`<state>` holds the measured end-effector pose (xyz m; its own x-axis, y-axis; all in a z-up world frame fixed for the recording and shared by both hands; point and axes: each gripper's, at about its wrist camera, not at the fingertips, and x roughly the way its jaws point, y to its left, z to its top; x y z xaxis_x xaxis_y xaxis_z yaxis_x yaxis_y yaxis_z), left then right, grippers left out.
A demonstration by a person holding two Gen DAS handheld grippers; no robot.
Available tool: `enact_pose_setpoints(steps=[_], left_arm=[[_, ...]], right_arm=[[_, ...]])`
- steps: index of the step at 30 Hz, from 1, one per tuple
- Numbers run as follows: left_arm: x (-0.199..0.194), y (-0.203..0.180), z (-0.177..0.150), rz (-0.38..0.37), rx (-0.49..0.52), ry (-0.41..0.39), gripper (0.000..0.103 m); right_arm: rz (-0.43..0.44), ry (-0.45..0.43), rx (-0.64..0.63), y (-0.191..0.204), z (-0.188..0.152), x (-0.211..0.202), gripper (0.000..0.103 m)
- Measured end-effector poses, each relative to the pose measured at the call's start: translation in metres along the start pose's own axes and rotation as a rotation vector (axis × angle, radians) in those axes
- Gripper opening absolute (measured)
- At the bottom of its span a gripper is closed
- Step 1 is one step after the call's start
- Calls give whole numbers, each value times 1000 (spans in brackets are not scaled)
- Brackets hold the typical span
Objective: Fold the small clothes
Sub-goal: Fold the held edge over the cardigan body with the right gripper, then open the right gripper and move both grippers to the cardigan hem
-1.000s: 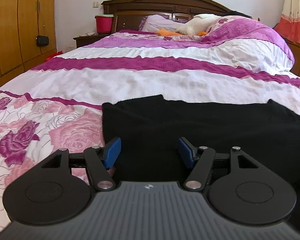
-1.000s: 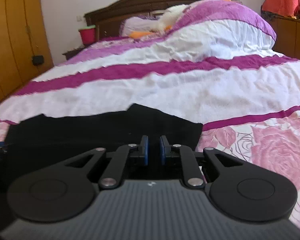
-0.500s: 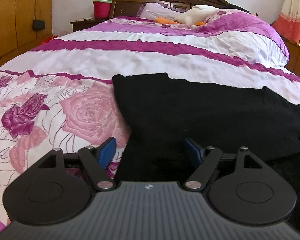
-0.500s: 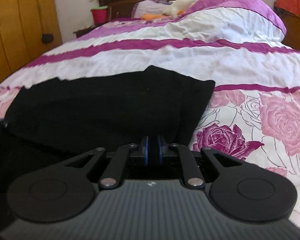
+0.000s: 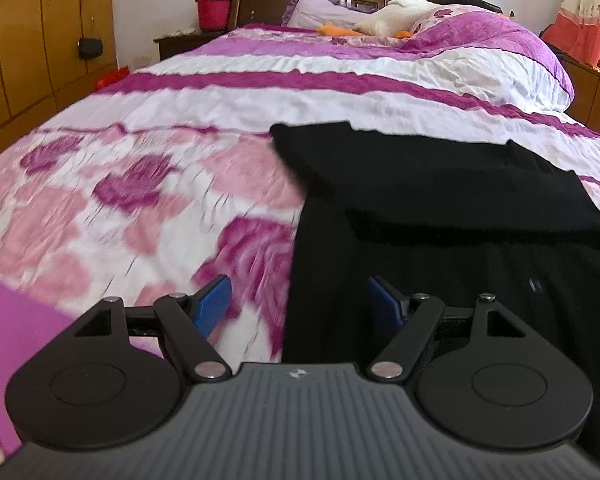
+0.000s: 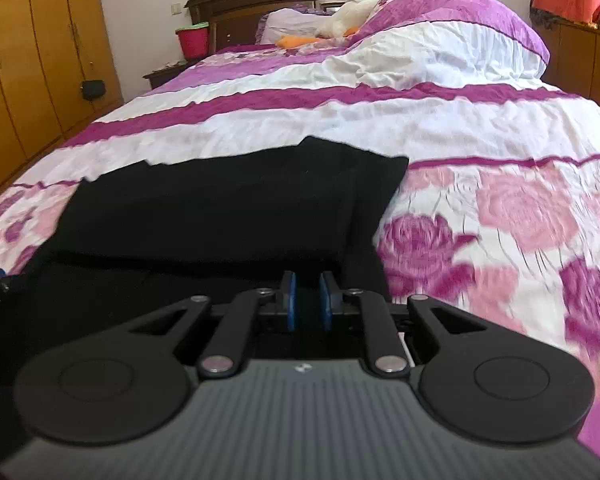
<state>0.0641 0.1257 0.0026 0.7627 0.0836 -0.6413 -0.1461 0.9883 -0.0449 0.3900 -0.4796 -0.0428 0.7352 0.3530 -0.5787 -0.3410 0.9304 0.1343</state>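
Both tongs have drawn back; black garment lies folded.

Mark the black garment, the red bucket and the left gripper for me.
black garment [image 5: 440, 184]: left wrist view, on its folded upper layer.
red bucket [image 5: 213, 14]: left wrist view, on its front wall.
left gripper [image 5: 298, 300]: left wrist view, midway between the blue fingertips.
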Motion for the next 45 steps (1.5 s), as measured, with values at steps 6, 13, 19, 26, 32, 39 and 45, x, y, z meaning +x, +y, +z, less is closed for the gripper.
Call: enact_pose_setpoints(steps=[6, 13, 19, 26, 32, 39, 45], left_arm=[[-39, 12, -31, -20, -50, 32, 79], [-66, 14, -60, -56, -81, 58, 79], [-77, 8, -82, -85, -69, 82, 79], [-80, 0, -106, -116, -33, 122, 79], [-80, -12, -118, -112, 37, 118, 79], [-83, -15, -128, -177, 51, 110, 78], [-85, -17, -133, -228, 40, 116, 76]], right_arm=[[-30, -1, -27, 7, -32, -40, 43], [-32, 19, 9, 6, -66, -69, 43], [-51, 23, 37, 1, -90, -89, 43], [-80, 76, 48, -3, -122, -97, 43], [-75, 73, 39, -4, -139, -101, 43], [-35, 78, 85, -6, -147, -100, 45], [45, 97, 91, -4, -152, -99, 47]])
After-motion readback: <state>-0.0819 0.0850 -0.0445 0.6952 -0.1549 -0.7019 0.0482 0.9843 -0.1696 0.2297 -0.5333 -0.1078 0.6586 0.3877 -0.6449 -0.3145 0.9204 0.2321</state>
